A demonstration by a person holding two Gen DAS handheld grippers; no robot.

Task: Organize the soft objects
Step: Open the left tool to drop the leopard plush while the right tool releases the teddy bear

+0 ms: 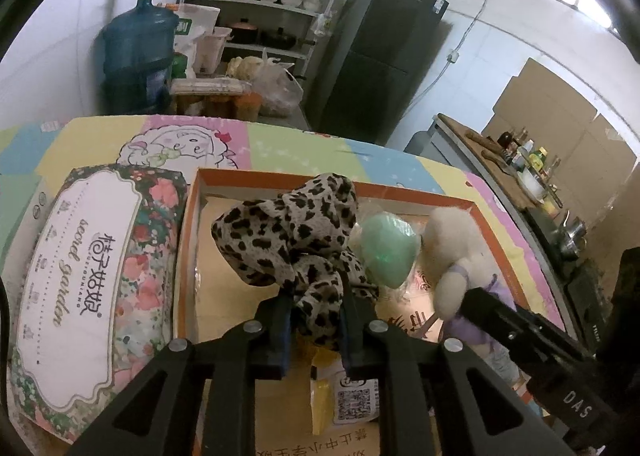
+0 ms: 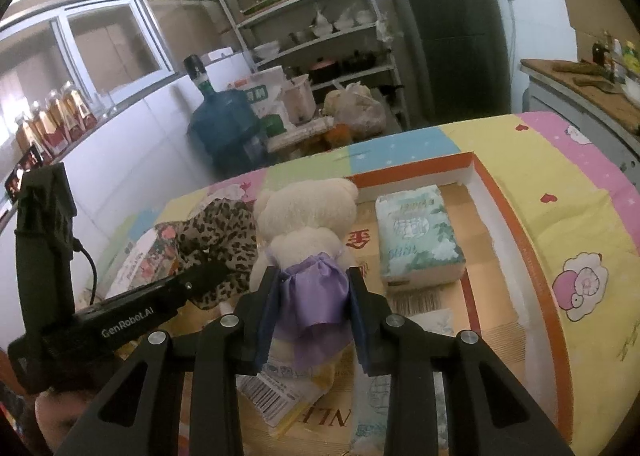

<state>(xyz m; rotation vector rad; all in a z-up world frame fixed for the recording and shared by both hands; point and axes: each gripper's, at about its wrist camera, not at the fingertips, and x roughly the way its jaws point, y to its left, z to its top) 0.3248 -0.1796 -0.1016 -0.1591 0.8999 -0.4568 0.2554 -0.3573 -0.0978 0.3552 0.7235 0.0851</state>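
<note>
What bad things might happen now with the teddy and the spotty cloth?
The left gripper pinches only a small bunch of the leopard cloth, so it may slip free when lifted. The loose cloth hangs beside the teddy bear, and could snag on it or drag it along. The right gripper holds the bear by its shiny purple skirt; that fabric looks slippery, so the bear might slide out and tumble onto the tissue pack inside the orange box.

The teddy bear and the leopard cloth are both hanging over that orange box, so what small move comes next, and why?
Probably lower both a little and let go. The left tool is shut on the leopard cloth and the right tool grips the teddy bear at its purple skirt, both already above the orange box, beside the tissue pack.
</note>
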